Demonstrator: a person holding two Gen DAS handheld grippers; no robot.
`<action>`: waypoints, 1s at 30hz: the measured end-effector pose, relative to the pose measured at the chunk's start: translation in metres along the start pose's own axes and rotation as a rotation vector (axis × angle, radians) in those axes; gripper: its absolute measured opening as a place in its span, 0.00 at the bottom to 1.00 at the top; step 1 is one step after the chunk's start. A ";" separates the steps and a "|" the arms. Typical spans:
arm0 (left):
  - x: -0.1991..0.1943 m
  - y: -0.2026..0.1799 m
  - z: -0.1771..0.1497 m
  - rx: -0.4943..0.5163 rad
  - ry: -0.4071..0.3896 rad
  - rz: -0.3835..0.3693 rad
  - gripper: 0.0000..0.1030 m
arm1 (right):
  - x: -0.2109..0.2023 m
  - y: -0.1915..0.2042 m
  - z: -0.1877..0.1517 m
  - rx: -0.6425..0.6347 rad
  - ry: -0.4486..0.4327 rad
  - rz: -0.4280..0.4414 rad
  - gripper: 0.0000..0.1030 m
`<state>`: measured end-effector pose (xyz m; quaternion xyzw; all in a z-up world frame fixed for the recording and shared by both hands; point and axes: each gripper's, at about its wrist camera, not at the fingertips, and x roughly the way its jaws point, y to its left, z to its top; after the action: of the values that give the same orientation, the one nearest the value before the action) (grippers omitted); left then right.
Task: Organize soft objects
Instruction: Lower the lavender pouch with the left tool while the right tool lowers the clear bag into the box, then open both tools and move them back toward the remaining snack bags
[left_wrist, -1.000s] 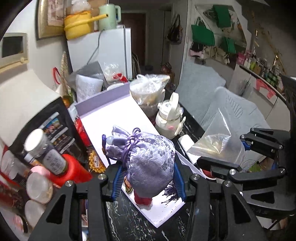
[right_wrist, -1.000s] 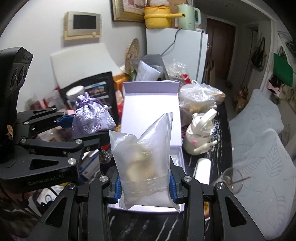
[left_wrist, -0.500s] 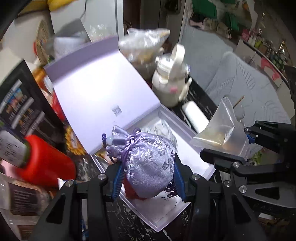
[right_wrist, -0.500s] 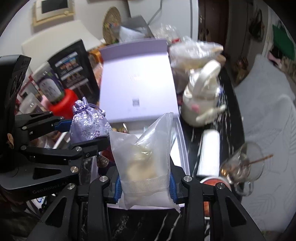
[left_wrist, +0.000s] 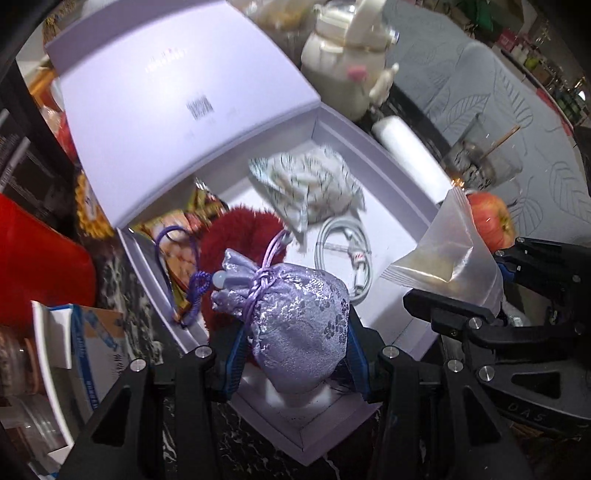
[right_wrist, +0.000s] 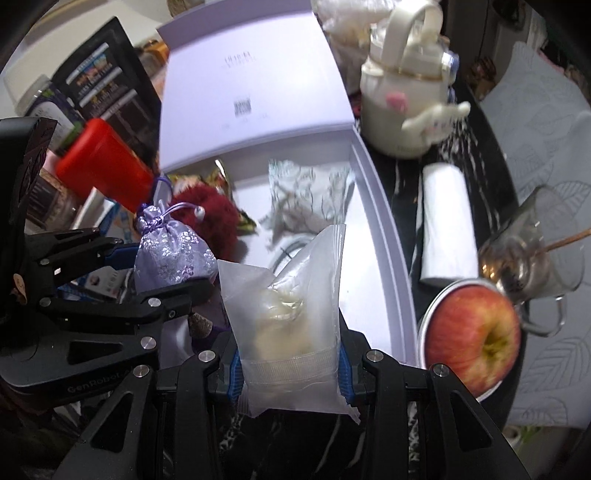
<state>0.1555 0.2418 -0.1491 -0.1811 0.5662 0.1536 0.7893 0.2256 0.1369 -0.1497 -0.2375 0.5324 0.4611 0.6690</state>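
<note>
My left gripper (left_wrist: 293, 363) is shut on a lilac brocade drawstring pouch (left_wrist: 295, 317), held over the near part of an open white box (left_wrist: 391, 162). My right gripper (right_wrist: 290, 363) is shut on a clear plastic bag (right_wrist: 284, 314) with something pale inside, held over the box's near right edge (right_wrist: 384, 236). The pouch also shows in the right wrist view (right_wrist: 170, 254), and the bag in the left wrist view (left_wrist: 447, 254). Inside the box lie a red fluffy ball (left_wrist: 236, 236), a white patterned pouch (left_wrist: 310, 184) and a coiled white cable (left_wrist: 343, 247).
The box lid (left_wrist: 177, 92) stands open at the back. A cream teapot (right_wrist: 402, 107), a white roll (right_wrist: 443, 225), a glass cup (right_wrist: 532, 247) and an apple on a plate (right_wrist: 472, 332) are right of the box. A red container (right_wrist: 103, 162) and jars crowd the left.
Both grippers have tilted down and moved forward over the box, still holding the pouch and the bag. The inside of the box and the apple have come into view.
</note>
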 end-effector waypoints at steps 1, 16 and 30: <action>0.005 0.000 -0.001 0.001 0.008 0.003 0.45 | 0.003 0.000 0.000 0.002 0.007 0.001 0.38; 0.038 0.017 0.022 -0.031 0.014 0.039 0.45 | 0.042 -0.010 0.021 0.031 0.035 0.009 0.40; 0.030 0.026 0.020 -0.067 0.049 0.039 0.46 | 0.032 -0.011 0.030 0.042 0.024 -0.059 0.62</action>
<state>0.1704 0.2748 -0.1746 -0.2003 0.5831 0.1835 0.7657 0.2501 0.1672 -0.1716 -0.2444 0.5426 0.4268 0.6810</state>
